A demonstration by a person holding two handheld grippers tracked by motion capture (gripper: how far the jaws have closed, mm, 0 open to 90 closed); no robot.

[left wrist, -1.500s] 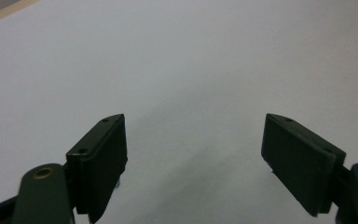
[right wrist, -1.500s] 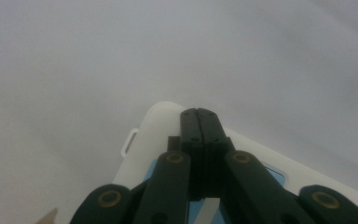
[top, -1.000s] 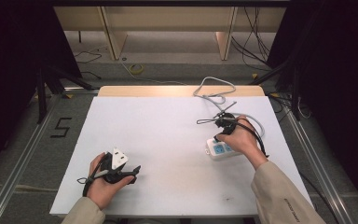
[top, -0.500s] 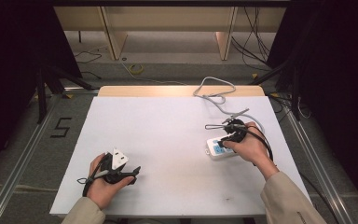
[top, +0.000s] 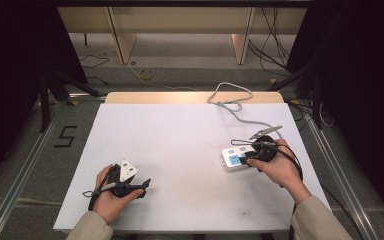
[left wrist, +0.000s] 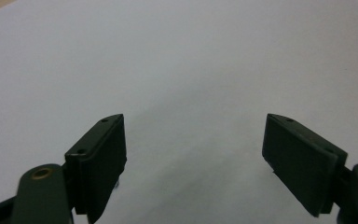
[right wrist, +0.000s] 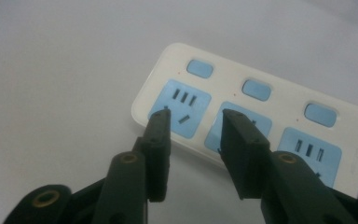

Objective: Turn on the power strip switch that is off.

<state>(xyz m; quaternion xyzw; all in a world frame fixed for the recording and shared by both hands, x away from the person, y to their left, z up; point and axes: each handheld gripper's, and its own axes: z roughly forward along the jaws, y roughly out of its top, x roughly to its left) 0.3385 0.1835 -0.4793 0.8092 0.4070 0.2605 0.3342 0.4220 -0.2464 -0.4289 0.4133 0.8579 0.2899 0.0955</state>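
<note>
My right tongs (right wrist: pixel 193 119) have just been opening over the power strip (top: pixel 236 158), at three o'clock on the worktop (top: pixel 180 135), nothing gripped. My left tongs (left wrist: pixel 193 163) gape empty at seven o'clock. I judge the strip placed; plugging remains.

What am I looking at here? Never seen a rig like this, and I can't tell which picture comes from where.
A person at a table holds a hand-operated claw in each hand. The high view looks down from above them. The left claw rests low on the white tabletop, jaws wide apart with nothing between them, as the left gripper view along its own jaws shows. The right claw is at a white power strip with blue sockets, whose grey cable runs to the far edge. The right gripper view shows its jaws just opened, tips over the strip, clamping nothing.
</note>
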